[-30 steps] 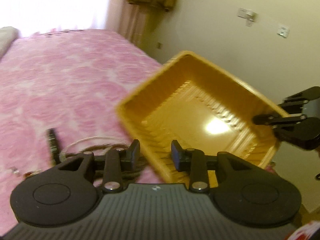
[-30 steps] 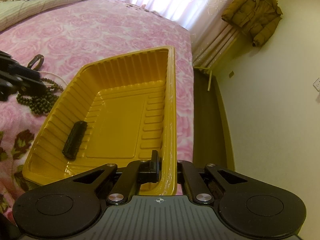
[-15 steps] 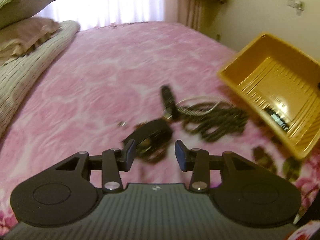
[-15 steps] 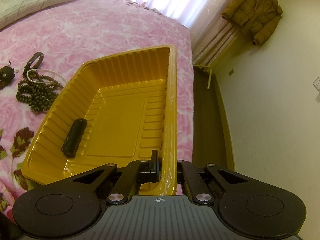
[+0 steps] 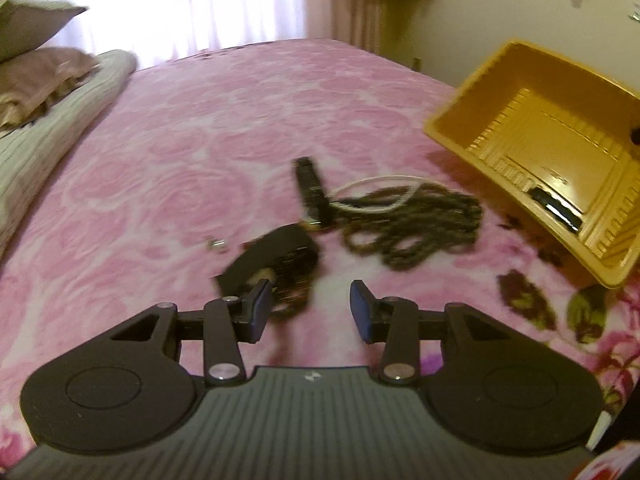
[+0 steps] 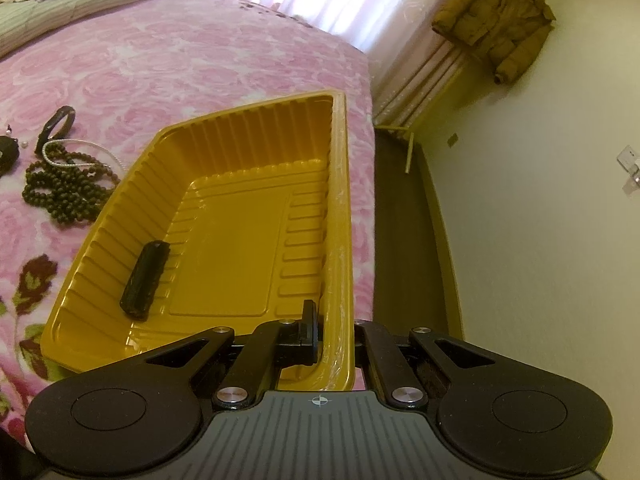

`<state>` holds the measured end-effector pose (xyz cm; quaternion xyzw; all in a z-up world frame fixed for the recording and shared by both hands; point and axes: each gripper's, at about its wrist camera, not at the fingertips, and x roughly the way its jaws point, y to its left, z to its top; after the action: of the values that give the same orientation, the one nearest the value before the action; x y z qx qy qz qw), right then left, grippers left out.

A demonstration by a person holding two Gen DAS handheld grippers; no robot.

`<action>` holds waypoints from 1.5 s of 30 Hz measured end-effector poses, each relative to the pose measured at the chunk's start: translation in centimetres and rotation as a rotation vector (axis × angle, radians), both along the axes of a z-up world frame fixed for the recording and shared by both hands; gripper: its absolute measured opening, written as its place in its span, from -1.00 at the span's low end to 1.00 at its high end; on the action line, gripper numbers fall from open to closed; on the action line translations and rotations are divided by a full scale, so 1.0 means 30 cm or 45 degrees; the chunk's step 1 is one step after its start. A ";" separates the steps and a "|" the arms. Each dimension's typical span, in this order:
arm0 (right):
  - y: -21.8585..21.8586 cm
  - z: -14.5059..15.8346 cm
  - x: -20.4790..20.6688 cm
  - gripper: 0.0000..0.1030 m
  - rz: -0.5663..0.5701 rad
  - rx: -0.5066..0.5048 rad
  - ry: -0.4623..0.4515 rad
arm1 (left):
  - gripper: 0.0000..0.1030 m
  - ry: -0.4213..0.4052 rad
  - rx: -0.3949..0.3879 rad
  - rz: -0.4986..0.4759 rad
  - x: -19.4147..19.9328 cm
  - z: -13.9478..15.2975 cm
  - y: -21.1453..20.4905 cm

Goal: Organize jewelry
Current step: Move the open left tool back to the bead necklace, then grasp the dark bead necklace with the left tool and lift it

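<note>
On the pink bed [image 5: 208, 128], the left gripper [image 5: 310, 308] hung with its fingers released just short of a dark band [image 5: 272, 256]. A small stud [image 5: 216, 244] lay beside the band, and a black strap [image 5: 312, 196] and a heap of brown beads [image 5: 412, 232] lay further right. Right again, the right gripper [image 6: 334, 330] stood clenched on the rim of the yellow tray [image 6: 340, 200], which held one black piece [image 6: 145, 278]. Collecting seemed midway; next the left fingers likely needed lowering around the band.

Daylight pours through the curtained window [image 5: 224, 4], blown out to white. The left wrist view is motion-blurred, smearing the beads [image 5: 416, 232]. Fisheye curvature bends both pictures' edges; the tray floor [image 5: 560, 178] shows glare.
</note>
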<state>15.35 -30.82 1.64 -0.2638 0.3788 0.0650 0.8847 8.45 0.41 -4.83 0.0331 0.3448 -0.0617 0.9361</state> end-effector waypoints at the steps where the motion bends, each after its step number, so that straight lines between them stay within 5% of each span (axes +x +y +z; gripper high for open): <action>1: -0.006 0.000 0.001 -0.94 -0.008 0.003 0.000 | -0.25 -0.002 0.004 -0.020 0.005 -0.001 -0.019; 12: -0.057 -0.006 -0.005 -0.93 -0.046 0.017 0.000 | -0.28 0.019 0.049 -0.159 0.116 -0.041 -0.156; 19: -0.059 -0.008 -0.008 -0.93 -0.043 0.012 0.000 | -0.39 0.028 0.001 -0.137 0.168 -0.052 -0.162; 21: -0.060 -0.008 -0.007 -0.93 -0.046 0.011 0.000 | -0.47 0.036 0.008 -0.135 0.186 -0.056 -0.168; 23: -0.057 -0.008 -0.007 -0.93 -0.047 0.009 0.000 | -0.85 0.038 0.027 -0.138 0.190 -0.050 -0.174; 27: -0.057 -0.008 -0.007 -0.93 -0.046 0.009 0.000 | -0.88 0.046 0.041 -0.157 0.173 -0.028 -0.175; 45: -0.048 0.009 -0.017 -0.94 -0.025 0.004 -0.028 | -0.88 -0.230 0.013 -0.438 0.160 0.461 -0.202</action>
<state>14.84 -32.27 1.90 -0.2593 0.3715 0.0539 0.8899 13.25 -5.65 9.01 0.1018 0.2491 -0.2158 0.9386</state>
